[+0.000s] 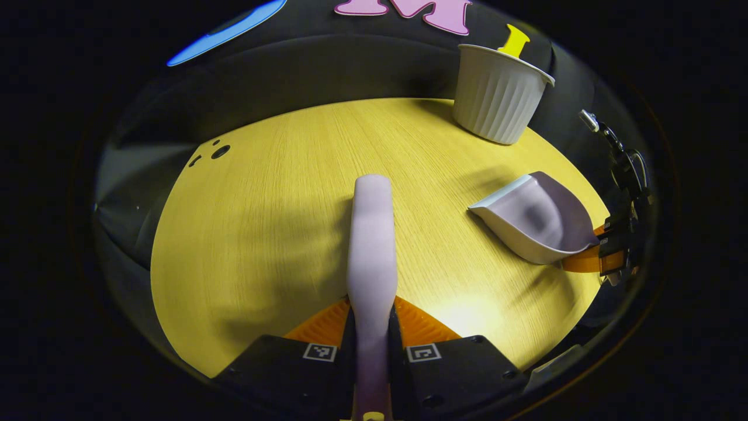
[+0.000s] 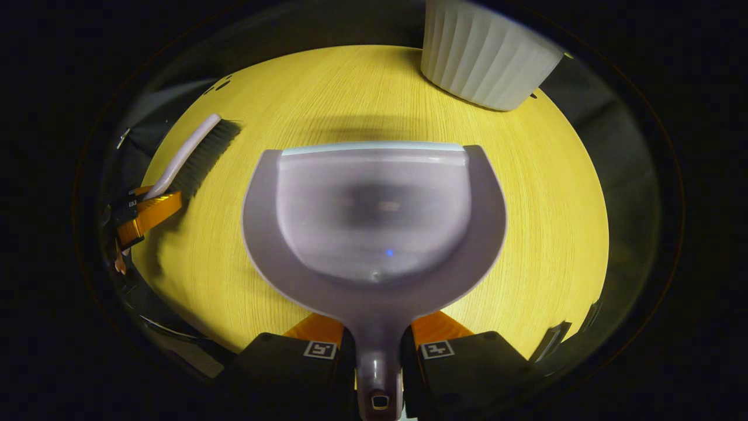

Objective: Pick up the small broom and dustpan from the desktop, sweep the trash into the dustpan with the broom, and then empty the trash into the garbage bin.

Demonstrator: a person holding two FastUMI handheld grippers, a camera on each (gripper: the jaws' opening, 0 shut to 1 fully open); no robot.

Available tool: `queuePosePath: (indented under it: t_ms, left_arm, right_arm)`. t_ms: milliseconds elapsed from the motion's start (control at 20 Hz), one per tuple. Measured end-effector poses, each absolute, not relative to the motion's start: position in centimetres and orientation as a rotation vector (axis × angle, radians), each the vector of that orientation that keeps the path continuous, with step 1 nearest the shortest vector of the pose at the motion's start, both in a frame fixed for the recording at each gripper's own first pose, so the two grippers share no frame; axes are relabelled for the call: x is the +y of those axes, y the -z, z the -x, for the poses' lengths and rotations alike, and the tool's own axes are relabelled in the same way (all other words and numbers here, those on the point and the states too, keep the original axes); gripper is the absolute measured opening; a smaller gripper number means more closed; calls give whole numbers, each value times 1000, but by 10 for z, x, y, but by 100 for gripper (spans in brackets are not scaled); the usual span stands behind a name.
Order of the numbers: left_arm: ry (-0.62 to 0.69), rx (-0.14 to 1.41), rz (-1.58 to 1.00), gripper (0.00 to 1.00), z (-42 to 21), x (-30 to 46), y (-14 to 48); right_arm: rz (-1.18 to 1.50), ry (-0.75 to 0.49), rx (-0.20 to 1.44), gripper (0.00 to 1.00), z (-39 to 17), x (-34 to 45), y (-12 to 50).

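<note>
Yellow wood-grain desktop spreads under a bright light inside a dark booth, with a ribbed white garbage bin standing at its far edge. Left gripper has its two orange fingers pinched narrow on the handle of the small broom, which runs straight forward from the jaws in pale lilac; in the right gripper view the same broom shows its dark bristles along the underside, hanging just over the wood at the left edge of the desk. Right gripper is clamped on the stem of the dustpan, a lilac scoop with a pale lip, its open mouth facing the bin. Seen from the left gripper view, the dustpan is tilted up off the surface, near the bin and well apart from the broom.

Both tools appear to be picked up, so the pick-up step looks done. No loose trash can be made out on the desk or in the pan, whose inside is blurred, so it cannot be told whether the sweep is pending or finished. If sweeping remains, the next move calls for setting the pan's lip flat on the wood and drawing the bristles toward it; if not, for carrying the pan over the bin's rim and tipping it.
</note>
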State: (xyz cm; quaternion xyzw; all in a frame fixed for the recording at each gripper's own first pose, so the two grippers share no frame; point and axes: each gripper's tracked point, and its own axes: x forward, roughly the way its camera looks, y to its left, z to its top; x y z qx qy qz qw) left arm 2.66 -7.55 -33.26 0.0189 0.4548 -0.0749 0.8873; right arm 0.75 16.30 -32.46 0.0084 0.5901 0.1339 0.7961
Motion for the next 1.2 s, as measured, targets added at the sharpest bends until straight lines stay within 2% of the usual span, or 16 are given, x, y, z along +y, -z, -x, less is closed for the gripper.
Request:
queuePosePath:
  t_ms: [100,200,250,300,350,400,650,700,750,800,900,950,1000,1100,1150,1200]
  left_arm:
    - [153,947,-42,33,-27,-76,334]
    - [149,945,-48,27,-27,-75,334]
    - [148,942,-52,27,-27,-75,332]
    - [147,933,-60,34,-28,-74,328]
    - [143,921,-73,31,-29,-73,323]
    - [145,908,-79,31,-29,-73,319]
    - [160,822,-80,34,-32,-78,276]
    - [163,804,-81,39,-34,-80,267]
    - [165,791,-79,34,-34,-81,260]
    - [167,777,-76,34,-34,-81,252]
    - [168,744,-71,34,-36,-81,238]
    - [169,722,-71,29,-37,-82,229]
    - [171,696,-70,39,-39,-83,222]
    - [177,637,-61,34,-41,-84,206]
    - [177,605,-56,39,-42,-84,198]
    - [179,573,-47,34,-44,-85,188]
  right_arm:
    - [-31,-284,1270,41,-7,163,322]
    - [-50,-281,1280,40,-5,163,318]
    - [-59,-281,1283,35,-4,162,315]
    - [-64,-286,1278,40,-4,161,311]
    - [-68,-294,1270,35,-4,160,307]
    - [-68,-301,1264,40,-3,158,303]
    - [-76,-333,1204,40,1,148,261]
    - [-78,-333,1185,40,0,145,252]
    - [-80,-330,1165,35,0,142,243]
    - [-84,-328,1139,40,-1,140,232]
    - [-95,-314,1069,40,-6,137,211]
    - [-100,-303,1020,40,-11,136,200]
    - [-109,-299,970,40,-16,137,189]
    - [-125,-293,869,40,-27,139,169]
    - [-137,-293,821,40,-31,142,160]
    - [-153,-295,769,40,-36,144,149]
